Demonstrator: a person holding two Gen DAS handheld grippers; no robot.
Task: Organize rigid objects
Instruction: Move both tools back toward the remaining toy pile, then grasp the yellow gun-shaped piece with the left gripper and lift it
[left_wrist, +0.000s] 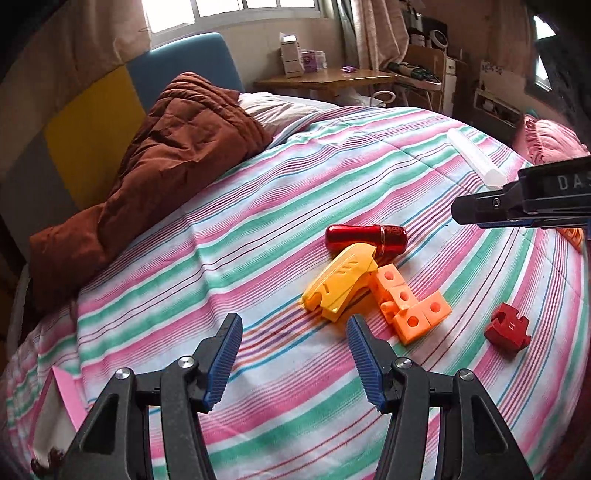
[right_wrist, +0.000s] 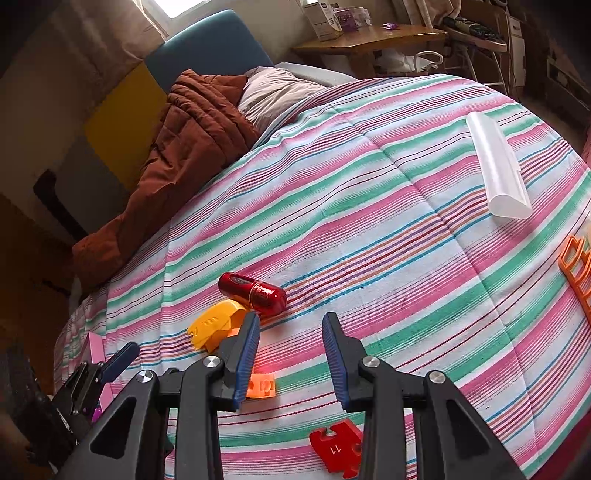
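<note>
On the striped bedspread lie a red capsule-shaped case (left_wrist: 366, 239), a yellow plastic piece (left_wrist: 341, 282), an orange block of joined cubes (left_wrist: 410, 304) and a red puzzle-shaped piece (left_wrist: 508, 329). My left gripper (left_wrist: 293, 328) is open and empty, just in front of the yellow piece. My right gripper (right_wrist: 291, 326) is open and empty, over the bedspread just right of the red case (right_wrist: 253, 293) and yellow piece (right_wrist: 214, 326). The orange block (right_wrist: 261, 386) and red puzzle piece (right_wrist: 334, 448) lie under it. The right gripper also shows in the left wrist view (left_wrist: 458, 212), side-on.
A white translucent tube (right_wrist: 496, 170) lies far right on the bed. An orange frame piece (right_wrist: 576, 269) sits at the right edge. A brown quilt (left_wrist: 155, 177) is heaped at the left by the headboard. A pink box (left_wrist: 68, 395) sits at the near left edge. A wooden table (left_wrist: 328, 79) stands behind.
</note>
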